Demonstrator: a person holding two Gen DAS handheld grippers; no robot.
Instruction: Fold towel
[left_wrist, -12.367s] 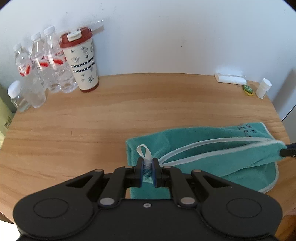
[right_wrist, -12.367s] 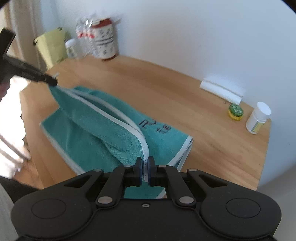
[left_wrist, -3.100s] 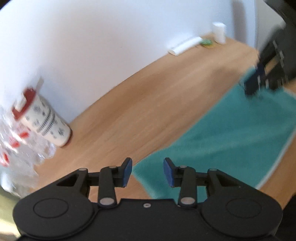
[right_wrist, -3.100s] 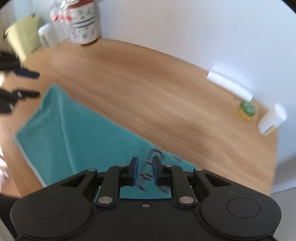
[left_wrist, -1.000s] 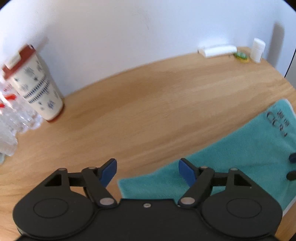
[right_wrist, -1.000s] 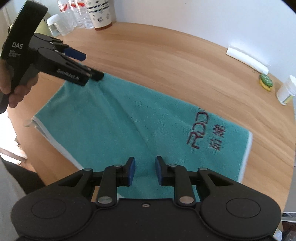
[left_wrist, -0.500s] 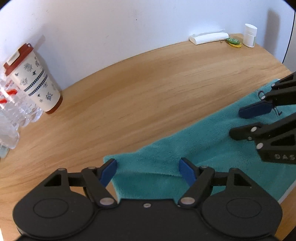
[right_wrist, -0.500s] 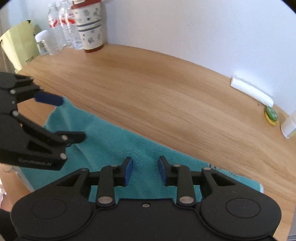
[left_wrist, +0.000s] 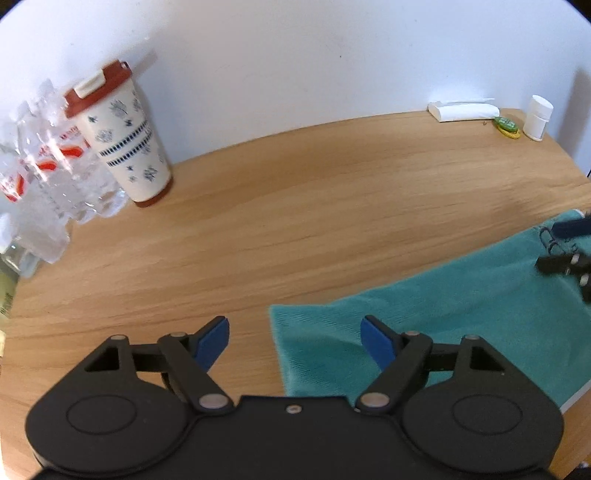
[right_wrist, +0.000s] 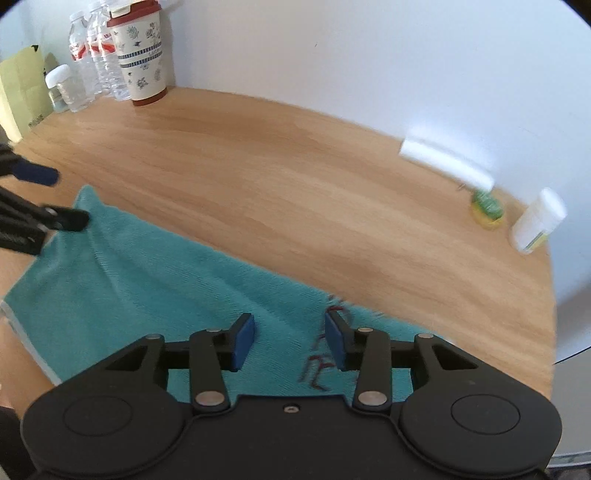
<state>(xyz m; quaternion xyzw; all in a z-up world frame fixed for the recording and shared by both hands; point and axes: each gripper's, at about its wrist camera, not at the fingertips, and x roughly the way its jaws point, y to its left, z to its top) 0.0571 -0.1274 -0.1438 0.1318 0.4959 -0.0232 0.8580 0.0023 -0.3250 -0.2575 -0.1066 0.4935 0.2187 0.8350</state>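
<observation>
A teal towel (left_wrist: 443, 317) lies flat in a long folded strip on the round wooden table (left_wrist: 295, 206). My left gripper (left_wrist: 294, 338) is open and empty, its jaws straddling the towel's left far corner. My right gripper (right_wrist: 290, 338) is open and empty over the towel's (right_wrist: 155, 280) right end, by the dark red lettering (right_wrist: 317, 365). The left gripper's fingers (right_wrist: 62, 218) show at the towel's far left corner in the right wrist view. The right gripper's fingers (left_wrist: 561, 262) show over the right end in the left wrist view.
A cream tumbler with a red lid (left_wrist: 122, 136) and several water bottles (left_wrist: 44, 166) stand at the back left by the wall. A white packet (left_wrist: 463, 109), a green item (left_wrist: 508, 125) and a white pill bottle (left_wrist: 537, 118) sit at the back right.
Both grippers have let go of the towel, which now lies flat. In the last half second the left gripper shifted left to the corner and the right gripper opened wider over the right end.
</observation>
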